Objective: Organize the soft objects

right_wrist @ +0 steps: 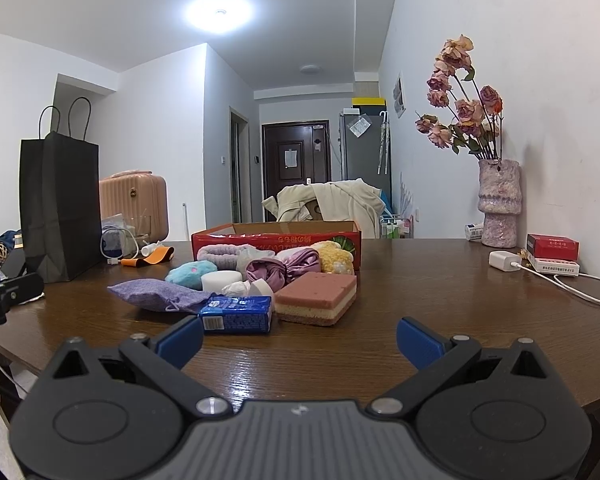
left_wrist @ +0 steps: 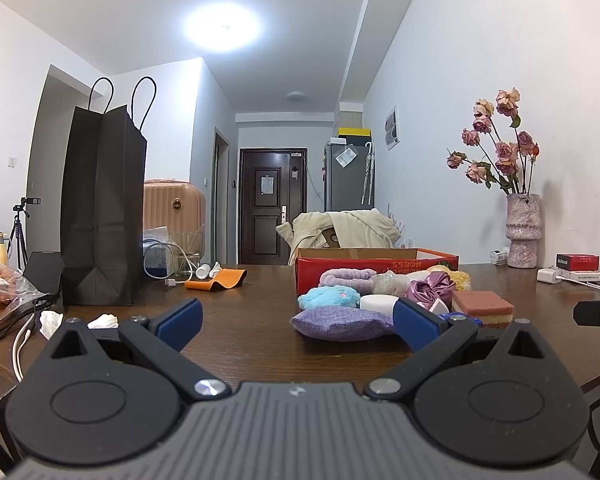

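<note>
A heap of soft things lies on the wooden table in front of a red cardboard box [right_wrist: 276,240] [left_wrist: 376,262]: a purple cloth pouch [right_wrist: 152,294] [left_wrist: 340,322], a blue plush [right_wrist: 190,274] [left_wrist: 328,298], a white sponge [right_wrist: 220,280] [left_wrist: 378,304], a mauve satin scrunchie [right_wrist: 284,268] [left_wrist: 428,286], a pink layered sponge [right_wrist: 320,298] [left_wrist: 484,306], a yellow plush [right_wrist: 334,258] and a blue tissue pack [right_wrist: 238,314]. My left gripper [left_wrist: 298,324] is open, its right finger just before the pouch. My right gripper [right_wrist: 300,340] is open, a little short of the tissue pack and the sponge.
A tall black paper bag [left_wrist: 100,208] [right_wrist: 60,204] stands at the left with cables, a glass and an orange holder [left_wrist: 220,278] beside it. A vase of dried roses [right_wrist: 498,200], small boxes and a white charger [right_wrist: 504,260] sit at the right by the wall.
</note>
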`<state>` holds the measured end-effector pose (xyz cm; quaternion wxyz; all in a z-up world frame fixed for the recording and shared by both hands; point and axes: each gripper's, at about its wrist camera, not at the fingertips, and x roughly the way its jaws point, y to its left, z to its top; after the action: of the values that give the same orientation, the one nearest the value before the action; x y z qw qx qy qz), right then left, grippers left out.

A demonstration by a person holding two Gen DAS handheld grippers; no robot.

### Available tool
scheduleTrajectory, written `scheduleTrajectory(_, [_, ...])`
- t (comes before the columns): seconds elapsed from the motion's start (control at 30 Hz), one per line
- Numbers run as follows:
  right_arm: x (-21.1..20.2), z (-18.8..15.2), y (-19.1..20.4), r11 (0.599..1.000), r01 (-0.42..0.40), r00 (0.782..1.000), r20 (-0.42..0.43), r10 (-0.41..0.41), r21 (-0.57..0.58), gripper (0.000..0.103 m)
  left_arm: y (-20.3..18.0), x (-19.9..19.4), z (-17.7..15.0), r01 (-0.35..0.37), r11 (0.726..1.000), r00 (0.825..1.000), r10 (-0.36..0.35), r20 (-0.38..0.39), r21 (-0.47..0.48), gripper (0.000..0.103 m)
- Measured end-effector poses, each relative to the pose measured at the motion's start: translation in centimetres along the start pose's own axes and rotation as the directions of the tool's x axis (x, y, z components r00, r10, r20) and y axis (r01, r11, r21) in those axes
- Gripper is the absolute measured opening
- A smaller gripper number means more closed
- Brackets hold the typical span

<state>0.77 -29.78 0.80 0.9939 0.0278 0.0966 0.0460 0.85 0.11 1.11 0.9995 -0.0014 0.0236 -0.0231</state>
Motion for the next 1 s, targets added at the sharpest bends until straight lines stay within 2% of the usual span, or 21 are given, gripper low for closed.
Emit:
scheduleTrajectory(0.17, [0.7, 0.3, -0.2, 1.000, 0.015, 1.000, 0.001, -0.015, 0.006, 0.103, 0.4, 1.5, 0.1, 0.006, 1.000, 0.999, -0.005, -0.035, 0.026, 0.103])
scheduleTrajectory(0.33, [3.0, 1.0, -0.6, 0.999, 0.003, 0.999, -0.033, -0.002, 0.040, 0.102, 0.9, 4.8, 0.1, 0.060, 0.998, 0.986, -0.055, -0.156, 0.031, 0.103])
scheduleTrajectory(0.4, [4.5, 1.6, -0.5, 0.998, -0.029, 0.997, -0.067, 0.033, 0.056, 0.096, 1.3, 6.2, 0.5, 0.075, 0.997, 0.980, -0.077, -0.186, -0.017, 0.103])
scheduleTrajectory(0.47, [6.0, 2.2, -0.3, 0.994, -0.075, 0.992, -0.094, 0.082, 0.084, 0.084, 1.7, 7.6, 1.1, 0.086, 0.995, 0.975, -0.095, -0.203, -0.051, 0.103])
scheduleTrajectory(0.53, [7.9, 3.2, 0.2, 0.986, -0.127, 0.981, -0.135, 0.141, 0.107, 0.080, 1.7, 9.7, 1.9, 0.080, 0.996, 0.969, -0.089, -0.233, -0.044, 0.103])
scheduleTrajectory(0.6, [10.0, 4.2, 0.9, 0.975, -0.183, 0.961, -0.187, 0.204, 0.123, 0.075, 2.1, 11.8, 2.6, 0.068, 0.995, 0.962, -0.086, -0.258, -0.079, 0.103])
scheduleTrajectory(0.7, [13.5, 5.6, 2.4, 0.959, -0.250, 0.931, -0.240, 0.275, 0.133, 0.070, 3.3, 15.3, 3.3, 0.103, 0.979, 0.938, -0.155, -0.311, -0.179, 0.102])
scheduleTrajectory(0.8, [17.3, 6.9, 4.2, 0.953, -0.271, 0.910, -0.285, 0.300, 0.136, 0.061, 3.6, 18.3, 2.9, 0.129, 0.970, 0.908, -0.200, -0.369, -0.208, 0.093])
scheduleTrajectory(0.87, [19.6, 7.5, 5.3, 0.947, -0.292, 0.895, -0.313, 0.319, 0.132, 0.058, 3.8, 19.9, 2.2, 0.130, 0.969, 0.884, -0.210, -0.417, -0.212, 0.078])
scheduleTrajectory(0.93, [22.1, 7.7, 6.6, 0.949, -0.298, 0.869, -0.382, 0.314, 0.102, 0.055, 4.4, 20.6, 1.6, 0.162, 0.952, 0.858, -0.266, -0.440, -0.259, 0.050])
scheduleTrajectory(1.0, [23.9, 7.6, 7.6, 0.953, -0.291, 0.846, -0.444, 0.296, 0.079, 0.053, 5.1, 20.6, 1.3, 0.200, 0.930, 0.838, -0.325, -0.439, -0.307, 0.036])
